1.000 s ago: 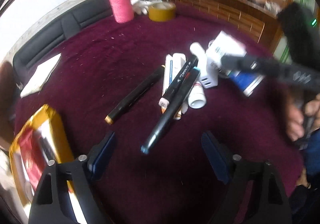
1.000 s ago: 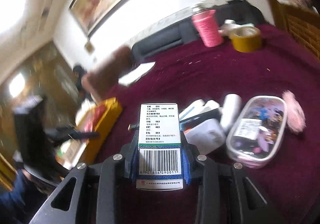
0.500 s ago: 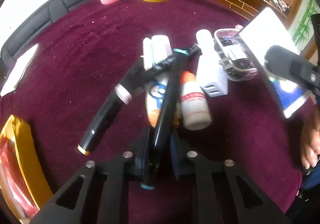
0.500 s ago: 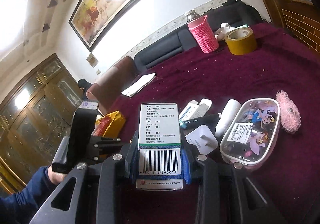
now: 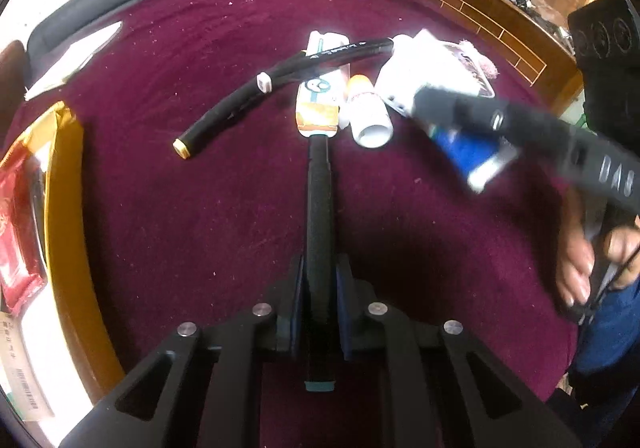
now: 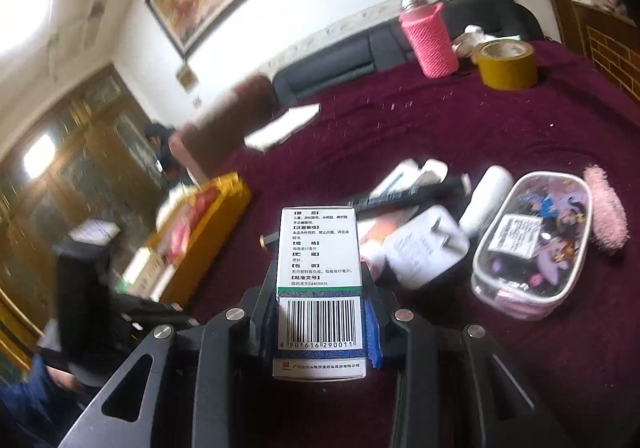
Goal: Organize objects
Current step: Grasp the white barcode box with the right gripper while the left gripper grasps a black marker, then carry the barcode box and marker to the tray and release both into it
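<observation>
My left hand-held gripper (image 5: 319,302) is clenched on the black marker (image 5: 319,215), long axis straight ahead, teal cap toward me, tip at the pile; a second ago that marker lay loose between spread jaws. My right hand-held gripper (image 6: 318,322) still grips the box (image 6: 319,280), barcode end toward me. Only the right view shows the pouch (image 6: 532,244) whole on the bench (image 6: 500,135).

Barcode digits 6 901616 290011 on the medicine box (image 6: 320,288), with Chinese print above, too small to read apart from 15 and Z4402. Letters "DAB" or similar, blurred, on the right gripper body (image 5: 616,177).
</observation>
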A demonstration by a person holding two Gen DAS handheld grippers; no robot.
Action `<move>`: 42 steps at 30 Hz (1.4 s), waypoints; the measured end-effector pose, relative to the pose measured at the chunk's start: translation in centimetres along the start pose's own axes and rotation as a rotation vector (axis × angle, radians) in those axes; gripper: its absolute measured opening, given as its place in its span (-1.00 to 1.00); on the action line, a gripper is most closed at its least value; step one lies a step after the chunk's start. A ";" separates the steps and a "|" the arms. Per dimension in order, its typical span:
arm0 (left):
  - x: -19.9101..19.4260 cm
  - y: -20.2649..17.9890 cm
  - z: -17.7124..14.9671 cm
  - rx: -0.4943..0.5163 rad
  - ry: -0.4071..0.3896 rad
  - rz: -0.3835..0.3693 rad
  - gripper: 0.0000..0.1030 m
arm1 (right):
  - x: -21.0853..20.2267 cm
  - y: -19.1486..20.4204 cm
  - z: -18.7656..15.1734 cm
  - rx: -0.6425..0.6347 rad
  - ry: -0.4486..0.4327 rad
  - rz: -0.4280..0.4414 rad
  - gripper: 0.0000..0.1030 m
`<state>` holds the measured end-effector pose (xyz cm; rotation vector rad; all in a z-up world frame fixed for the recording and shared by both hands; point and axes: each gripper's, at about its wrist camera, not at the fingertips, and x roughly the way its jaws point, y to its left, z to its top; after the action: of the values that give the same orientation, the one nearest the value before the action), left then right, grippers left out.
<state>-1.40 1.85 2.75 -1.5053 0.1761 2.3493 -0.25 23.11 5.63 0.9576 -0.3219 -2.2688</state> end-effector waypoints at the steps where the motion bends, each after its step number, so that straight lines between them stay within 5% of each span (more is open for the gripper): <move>1: 0.2 -0.2 0.2 0.006 0.003 0.018 -0.72 | 0.4 0.2 -0.3 -0.013 0.017 -0.008 -0.27; 3: 0.5 -0.5 0.7 0.012 0.005 0.029 -0.62 | 1.2 0.6 -0.8 -0.033 0.052 -0.026 -0.27; 5: 0.8 -0.8 1.2 0.026 0.008 0.027 -0.30 | 1.6 0.5 -1.1 -0.040 0.072 -0.039 -0.27; 8: 1.6 -1.9 1.7 0.068 0.006 0.075 -0.28 | 2.0 0.2 -1.2 -0.036 0.091 -0.049 -0.27; 12: 1.3 -2.1 1.7 0.063 -0.019 0.087 -0.72 | 1.8 0.3 -1.2 -0.037 0.086 -0.043 -0.27; 32: -4.1 1.0 -1.4 -0.144 -0.188 -0.031 -0.72 | 1.2 1.6 -1.4 -0.062 0.044 -0.041 -0.27; 42: -8.3 3.7 -3.5 -0.212 -0.308 -0.087 -0.72 | 0.4 5.6 -1.6 -0.077 -0.005 -0.020 -0.27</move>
<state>3.40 -4.39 8.43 -1.1861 -0.2164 2.5534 3.29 18.60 6.77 0.9198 -0.2267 -2.2854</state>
